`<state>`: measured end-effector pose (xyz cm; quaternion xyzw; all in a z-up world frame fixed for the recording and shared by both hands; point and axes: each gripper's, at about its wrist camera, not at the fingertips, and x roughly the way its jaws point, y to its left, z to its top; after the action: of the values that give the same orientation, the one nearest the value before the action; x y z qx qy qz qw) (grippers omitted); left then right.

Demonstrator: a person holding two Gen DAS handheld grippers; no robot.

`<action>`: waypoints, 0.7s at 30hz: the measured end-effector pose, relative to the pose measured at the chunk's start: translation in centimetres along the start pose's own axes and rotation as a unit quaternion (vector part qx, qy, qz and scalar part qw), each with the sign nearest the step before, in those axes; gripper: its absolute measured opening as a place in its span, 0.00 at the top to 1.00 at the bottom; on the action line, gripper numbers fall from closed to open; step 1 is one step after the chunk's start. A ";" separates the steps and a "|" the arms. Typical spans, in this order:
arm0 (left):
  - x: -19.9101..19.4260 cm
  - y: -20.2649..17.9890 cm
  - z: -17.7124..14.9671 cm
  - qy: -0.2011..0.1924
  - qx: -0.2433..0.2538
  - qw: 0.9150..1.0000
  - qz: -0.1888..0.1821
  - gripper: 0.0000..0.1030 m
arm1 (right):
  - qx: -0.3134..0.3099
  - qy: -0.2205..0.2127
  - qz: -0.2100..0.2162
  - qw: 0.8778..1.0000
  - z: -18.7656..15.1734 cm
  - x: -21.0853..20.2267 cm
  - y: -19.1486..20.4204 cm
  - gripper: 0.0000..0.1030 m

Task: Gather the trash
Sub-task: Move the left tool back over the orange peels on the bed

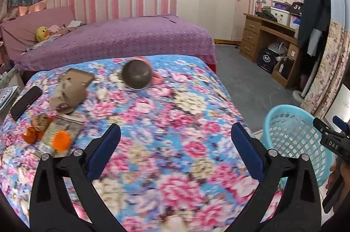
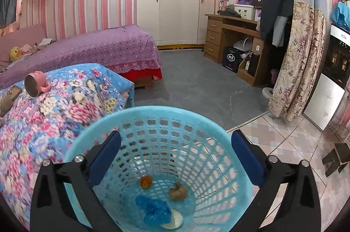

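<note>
My left gripper (image 1: 176, 129) hovers open over the floral bedspread (image 1: 175, 155) with nothing between its blue pads. Trash lies to its left: orange peel (image 1: 62, 140), a printed paper wrapper (image 1: 65, 125) and crumpled brown cardboard (image 1: 70, 94). The turquoise basket (image 1: 295, 140) stands on the floor by the bed's right side. My right gripper (image 2: 176, 138) is open and empty above the basket (image 2: 153, 110). At its bottom lie an orange peel (image 2: 146, 182), a brown crumpled wad (image 2: 177, 191), a blue plastic bag (image 2: 154, 209) and a white scrap (image 2: 175, 220).
A pink mug (image 1: 137, 74) lies on its side on the bedspread, with a black phone (image 1: 26, 102) at the left edge. Behind are a purple bed (image 1: 131, 39), a white wardrobe (image 2: 175, 2), a wooden desk (image 2: 236, 44) and a floral curtain (image 2: 295, 61).
</note>
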<state>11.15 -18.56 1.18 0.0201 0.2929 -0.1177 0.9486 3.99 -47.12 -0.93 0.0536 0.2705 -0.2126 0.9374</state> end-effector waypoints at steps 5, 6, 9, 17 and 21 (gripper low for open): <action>-0.6 4.8 0.1 0.000 -0.010 1.000 0.023 0.05 | -0.001 -0.006 0.024 1.000 1.0 -0.5 4.1 0.04; -0.7 5.9 0.0 0.000 -0.010 0.999 0.031 0.05 | -0.006 -0.008 0.031 0.999 1.1 -0.6 5.1 0.04; -0.8 9.2 -0.3 0.001 -0.006 0.998 0.057 0.05 | -0.025 -0.010 0.041 0.999 1.3 -0.6 7.9 0.04; -0.8 17.8 -1.9 0.010 -0.028 0.994 0.102 0.05 | -0.020 -0.001 0.083 0.996 1.3 -0.4 15.0 0.04; -0.3 22.1 -2.4 0.024 -0.046 0.992 0.118 0.05 | -0.010 0.003 0.109 0.994 1.1 -0.3 17.9 0.04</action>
<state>14.76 3.22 -1.36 0.0132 0.3161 0.0089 0.9486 11.95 -31.06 -0.06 0.0740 0.2681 -0.1065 0.9546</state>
